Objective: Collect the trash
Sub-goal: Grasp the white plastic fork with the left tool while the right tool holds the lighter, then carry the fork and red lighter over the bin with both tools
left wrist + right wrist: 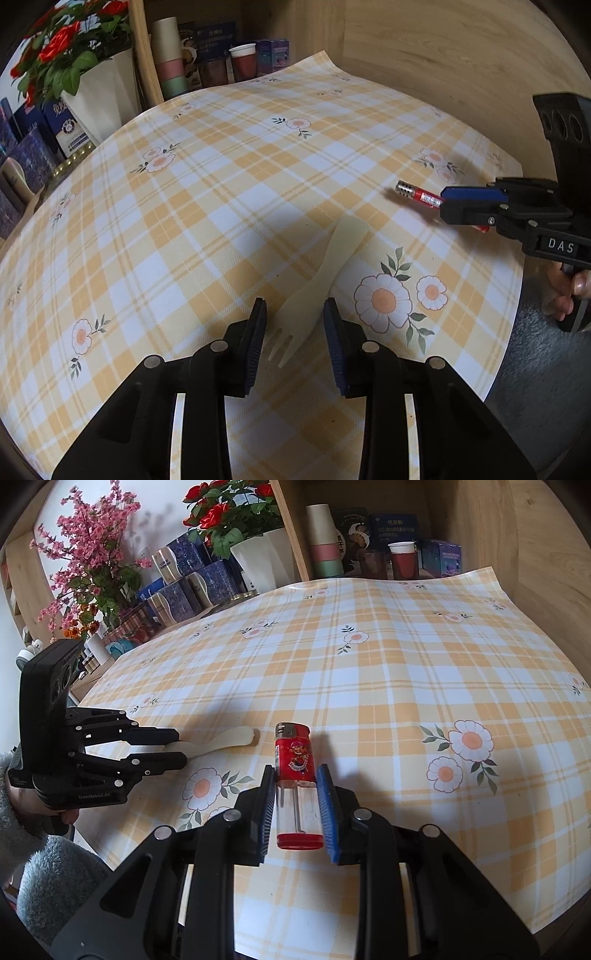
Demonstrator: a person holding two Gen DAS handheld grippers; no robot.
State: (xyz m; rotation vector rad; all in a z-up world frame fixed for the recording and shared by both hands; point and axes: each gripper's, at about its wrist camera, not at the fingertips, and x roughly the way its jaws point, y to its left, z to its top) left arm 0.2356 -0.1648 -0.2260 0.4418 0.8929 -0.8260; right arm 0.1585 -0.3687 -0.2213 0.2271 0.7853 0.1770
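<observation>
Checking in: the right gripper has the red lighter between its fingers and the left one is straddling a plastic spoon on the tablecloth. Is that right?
Not quite: it is a fork, not a spoon. The left wrist view shows the prongs of a pale plastic fork between the left gripper fingers, lying on the tablecloth. The rest stands: the right gripper has the red lighter between its fingers.

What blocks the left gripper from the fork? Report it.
Nothing visible does. The cream plastic fork lies flat on the checked tablecloth, its neck already between the left gripper's open fingers, pads clear of it. The right gripper, shut on the lighter, is off to the side.
</observation>
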